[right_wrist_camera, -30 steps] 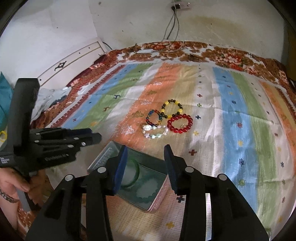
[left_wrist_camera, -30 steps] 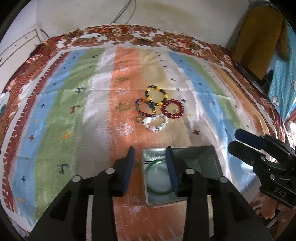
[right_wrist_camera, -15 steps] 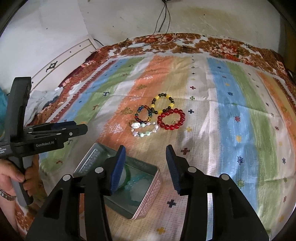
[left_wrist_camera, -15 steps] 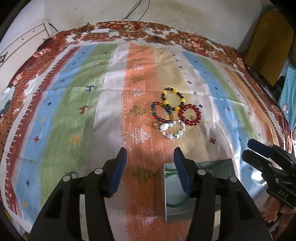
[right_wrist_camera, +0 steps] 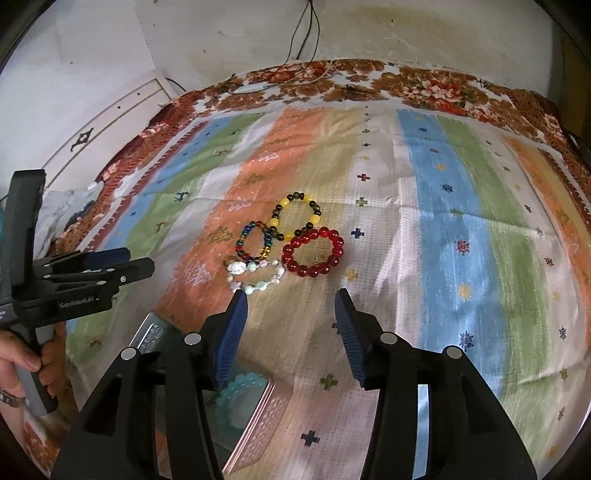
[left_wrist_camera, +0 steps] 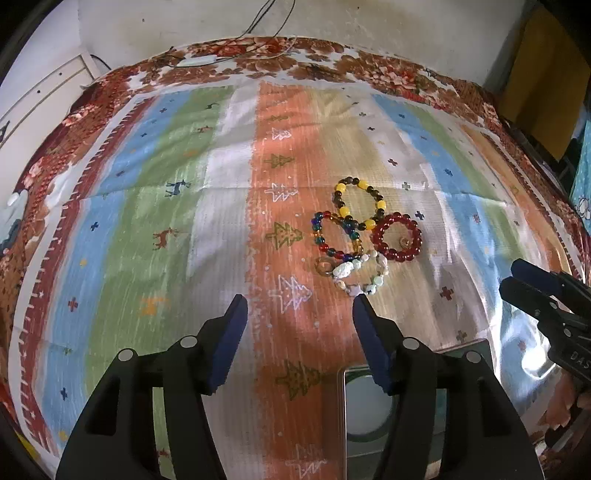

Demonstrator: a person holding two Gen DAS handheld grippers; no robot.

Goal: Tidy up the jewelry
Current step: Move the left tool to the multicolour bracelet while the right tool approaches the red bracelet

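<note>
Several bead bracelets lie together on the striped bedspread: a red one (left_wrist_camera: 397,238) (right_wrist_camera: 313,252), a yellow-and-dark one (left_wrist_camera: 359,201) (right_wrist_camera: 295,214), a multicoloured one (left_wrist_camera: 334,236) (right_wrist_camera: 254,242) and a white-stone one (left_wrist_camera: 360,275) (right_wrist_camera: 255,275). An open metal tin (left_wrist_camera: 343,413) (right_wrist_camera: 255,417) near the front holds a green bangle and a pale blue bead bracelet (right_wrist_camera: 236,397). My left gripper (left_wrist_camera: 299,317) is open and empty, short of the bracelets. My right gripper (right_wrist_camera: 290,314) is open and empty, just short of the white-stone bracelet.
The bedspread (left_wrist_camera: 155,206) covers the bed up to a white wall with hanging cables (right_wrist_camera: 306,33). A white headboard panel (right_wrist_camera: 110,122) stands at the left. A yellow cloth (left_wrist_camera: 543,74) hangs at the far right.
Both grippers have moved forward from above the tin toward the bracelets, so the tin has slid down toward the bottom edge in both views. Both stay open.
</note>
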